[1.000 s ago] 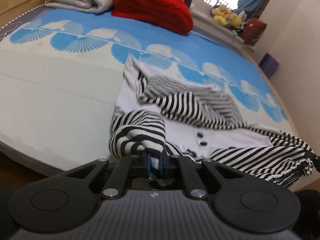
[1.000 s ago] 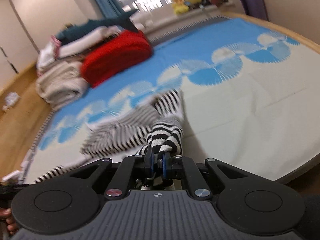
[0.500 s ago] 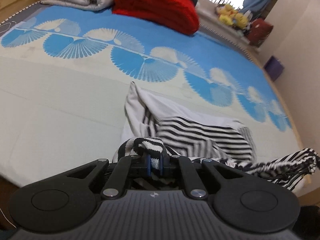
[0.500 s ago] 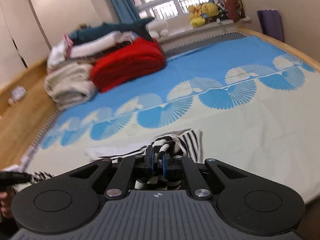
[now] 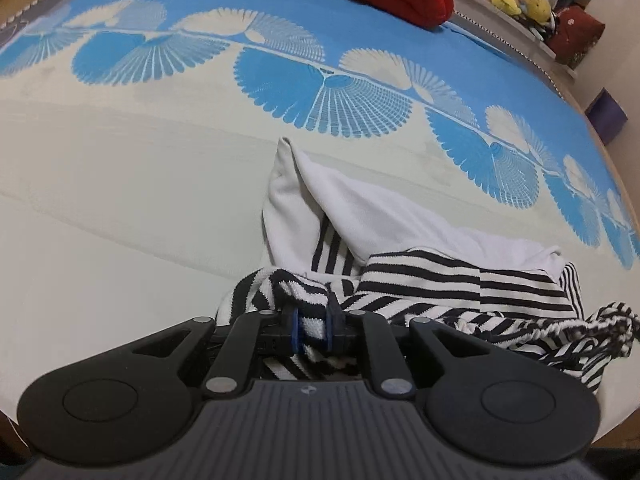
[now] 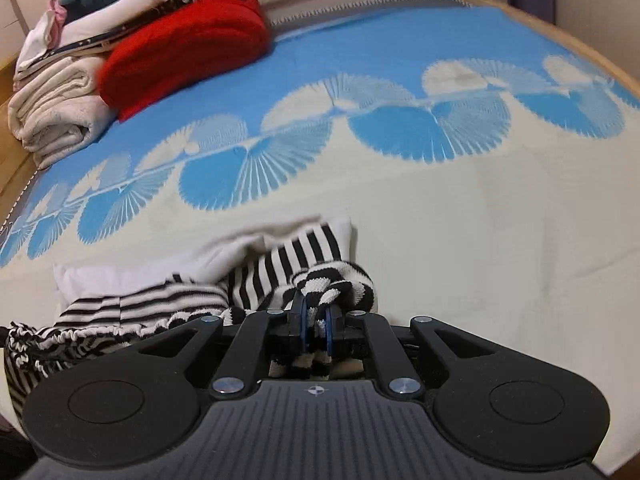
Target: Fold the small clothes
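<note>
1. A small striped top (image 5: 448, 280) with a white lining is seen lying bunched on the pale near part of the bedspread (image 5: 120, 208), close to the bed's near edge; one white corner is laid out toward the blue fan pattern.
2. A striped edge of the top is caught between the fingers of the left gripper (image 5: 311, 330). Its jaws have just been opening a little, and cloth is seen between them, though only a narrow gap is left and the pads seem barely to press.
3. The other end of the same edge is held in the right gripper (image 6: 315, 326), whose jaws have likewise just been easing apart with striped knit between them.
4. The step in hand is judged to be the laying down of a fold: the held edge is being lowered onto the body of the top.
5. For a clean result, both ends should be set down level and together, so that the edge is kept straight and no slack is bunched between the grippers.
6. The cloth should be let go only once it rests on the layer beneath; the fingers are best drawn back low and straight, so that nothing is dragged along.
7. A red blanket (image 6: 188, 44) and folded pale bedding (image 6: 56, 108) are stacked at the far end, well apart from the work.
</note>
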A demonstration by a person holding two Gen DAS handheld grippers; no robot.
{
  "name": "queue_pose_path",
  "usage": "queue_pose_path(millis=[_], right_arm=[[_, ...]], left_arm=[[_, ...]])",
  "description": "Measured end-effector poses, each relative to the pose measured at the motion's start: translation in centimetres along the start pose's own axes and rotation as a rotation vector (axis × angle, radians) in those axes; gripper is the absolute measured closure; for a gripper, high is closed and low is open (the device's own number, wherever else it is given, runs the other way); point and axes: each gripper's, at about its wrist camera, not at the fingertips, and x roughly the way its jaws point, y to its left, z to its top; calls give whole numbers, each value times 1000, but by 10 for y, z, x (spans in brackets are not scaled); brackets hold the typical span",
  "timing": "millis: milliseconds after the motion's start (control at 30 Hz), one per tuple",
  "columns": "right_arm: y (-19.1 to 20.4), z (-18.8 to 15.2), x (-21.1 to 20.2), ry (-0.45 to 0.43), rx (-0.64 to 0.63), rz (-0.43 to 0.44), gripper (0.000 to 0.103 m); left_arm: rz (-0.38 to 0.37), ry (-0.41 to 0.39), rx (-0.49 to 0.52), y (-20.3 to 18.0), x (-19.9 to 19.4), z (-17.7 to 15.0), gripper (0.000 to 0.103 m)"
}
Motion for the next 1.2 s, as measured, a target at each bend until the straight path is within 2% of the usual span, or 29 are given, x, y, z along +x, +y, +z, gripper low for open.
queue_pose_path(millis=[67, 100, 200, 300, 400, 433, 500, 600, 633, 667, 733, 800, 933, 1000, 1100, 1167, 1200], right_arm=[[-1, 1, -4, -29, 4, -29, 78], [-3, 1, -8, -46, 7, -36, 75], [-10, -2, -19, -79, 9, -12, 75], [-10, -7, -29, -76, -35, -8, 74], [-13, -9, -36, -72, -52, -1, 74], [-15, -9, -39, -74, -48, 4, 74], [-19, -7, -45, -75, -30, 10, 74], [-31, -5, -50, -53, 56, 40, 65], [-35, -4, -53, -65, 85, 23, 54], [-39, -3, -55, -77, 105, 7, 49], [-49, 0, -59, -89, 162, 9, 48], [-55, -1, -61, -95, 197, 7, 48], [-50, -3, -63, -98, 125, -18, 48], [-47, -4, -64, -95, 83, -28, 48], [-45, -4, -66, -96, 25, -47, 48], [-44, -5, -67, -92, -13, -55, 48], [-44, -6, -67, -88, -31, -59, 48]], left_arm=[[-16, -12, -43, 7, -3, 1, 84], [-27, -20, -69, 10, -5, 1, 83], [-64, -50, -133, 22, -17, -3, 79], [-66, -74, -131, 28, -27, -6, 71], [-79, -95, -148, 37, -36, -8, 68], [-73, -108, -154, 41, -40, -9, 64], [-44, -140, -169, 48, -47, -9, 63], [-53, -150, -222, 61, -53, -10, 62], [-51, -143, -234, 64, -54, -9, 63], [-48, -138, -240, 65, -54, -9, 63], [-41, -129, -234, 65, -56, -9, 63], [-30, -120, -215, 62, -57, -9, 62], [-16, -98, -137, 53, -58, -11, 55], [-7, -72, -57, 45, -55, -13, 55], [-28, -9, 119, 34, -48, -12, 53], [13, -29, 196, 33, -49, -9, 48], [24, -49, 206, 35, -51, -7, 40]])
